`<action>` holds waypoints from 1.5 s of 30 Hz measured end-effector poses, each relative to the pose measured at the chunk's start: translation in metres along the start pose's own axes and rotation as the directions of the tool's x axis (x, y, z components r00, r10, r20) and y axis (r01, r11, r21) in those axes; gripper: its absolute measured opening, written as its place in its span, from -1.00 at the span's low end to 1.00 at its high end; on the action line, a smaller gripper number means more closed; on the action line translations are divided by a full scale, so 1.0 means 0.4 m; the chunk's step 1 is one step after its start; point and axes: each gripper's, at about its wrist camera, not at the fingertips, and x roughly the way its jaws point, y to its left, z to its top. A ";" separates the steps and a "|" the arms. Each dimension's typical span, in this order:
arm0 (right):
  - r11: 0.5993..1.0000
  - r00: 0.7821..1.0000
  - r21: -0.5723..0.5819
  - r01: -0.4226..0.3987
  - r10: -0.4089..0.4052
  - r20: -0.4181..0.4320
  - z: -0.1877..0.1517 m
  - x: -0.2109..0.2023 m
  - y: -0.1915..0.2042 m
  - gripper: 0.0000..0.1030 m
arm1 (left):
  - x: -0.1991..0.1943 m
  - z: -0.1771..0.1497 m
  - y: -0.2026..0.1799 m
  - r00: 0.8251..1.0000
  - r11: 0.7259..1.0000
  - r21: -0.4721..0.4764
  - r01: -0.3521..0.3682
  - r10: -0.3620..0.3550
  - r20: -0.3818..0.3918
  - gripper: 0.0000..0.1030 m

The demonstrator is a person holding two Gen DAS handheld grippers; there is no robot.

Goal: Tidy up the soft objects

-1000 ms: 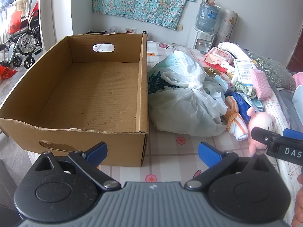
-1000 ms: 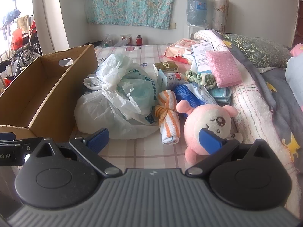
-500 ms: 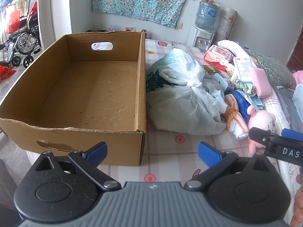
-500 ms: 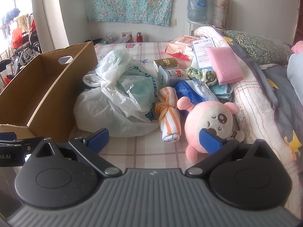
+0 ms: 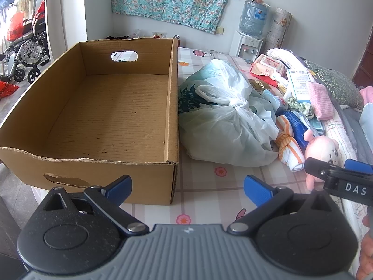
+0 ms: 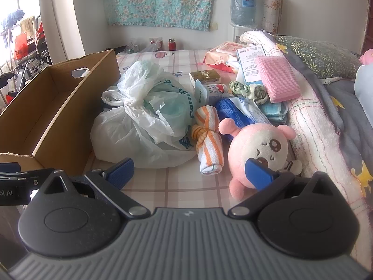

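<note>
An empty cardboard box (image 5: 105, 116) sits on the bed at left; it also shows in the right wrist view (image 6: 46, 107). A tied white plastic bag (image 6: 144, 121) lies beside it. An orange-striped rolled cloth (image 6: 208, 142), a pink plush toy (image 6: 258, 149), a green scrunchie (image 6: 247, 91) and a pink sponge (image 6: 276, 80) lie to the right. My left gripper (image 5: 187, 184) is open and empty in front of the box corner. My right gripper (image 6: 190, 170) is open and empty; its right fingertip (image 6: 258, 173) is in front of the plush.
A rolled blanket (image 6: 314, 116) and pillow (image 6: 319, 56) line the bed's right side. A wet-wipes pack (image 6: 223, 52), small boxes (image 6: 205, 75) and a blue packet (image 6: 235, 114) lie among the soft things. A water dispenser (image 5: 250, 32) stands by the far wall.
Both grippers have edged slightly forward toward the pile; the plush looks a little larger in the right wrist view. Nothing was grasped.
</note>
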 end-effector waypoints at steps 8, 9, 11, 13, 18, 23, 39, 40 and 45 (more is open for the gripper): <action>1.000 1.000 0.001 0.000 0.000 -0.009 -0.002 0.007 -0.001 0.98 | 0.004 0.000 -0.003 1.000 1.000 -0.001 -0.001 0.001 -0.005 0.99; 1.000 1.000 0.001 0.001 -0.001 -0.009 -0.002 0.007 -0.001 0.98 | 0.005 0.001 -0.002 1.000 1.000 -0.001 -0.001 0.001 -0.006 0.99; 1.000 1.000 0.000 -0.001 0.001 -0.012 -0.001 0.010 0.000 0.98 | 0.005 0.002 -0.002 1.000 1.000 -0.001 -0.001 0.001 -0.007 0.99; 1.000 1.000 -0.001 -0.003 0.003 -0.014 -0.002 0.012 0.001 0.98 | 0.006 0.004 0.000 1.000 1.000 -0.001 -0.002 0.002 -0.011 0.99; 1.000 1.000 -0.003 -0.006 0.006 -0.020 -0.003 0.017 0.005 0.98 | 0.006 0.005 0.004 1.000 1.000 -0.003 -0.001 0.001 -0.015 0.99; 1.000 1.000 -0.003 -0.007 0.007 -0.024 -0.002 0.021 0.005 0.98 | 0.009 0.005 0.006 1.000 1.000 -0.003 -0.001 0.001 -0.022 0.99; 1.000 0.999 0.000 -0.012 0.012 -0.032 -0.006 0.032 0.005 0.98 | 0.006 0.000 0.003 1.000 1.000 0.016 0.005 -0.005 -0.027 0.99; 1.000 0.999 0.003 -0.013 0.013 -0.030 -0.006 0.033 0.002 0.98 | 0.002 0.000 -0.002 1.000 1.000 0.027 0.010 -0.010 -0.021 0.99; 1.000 1.000 0.019 0.009 -0.008 -0.003 -0.012 0.022 -0.026 0.98 | -0.016 0.006 -0.038 0.997 0.992 0.100 0.078 -0.078 -0.003 0.99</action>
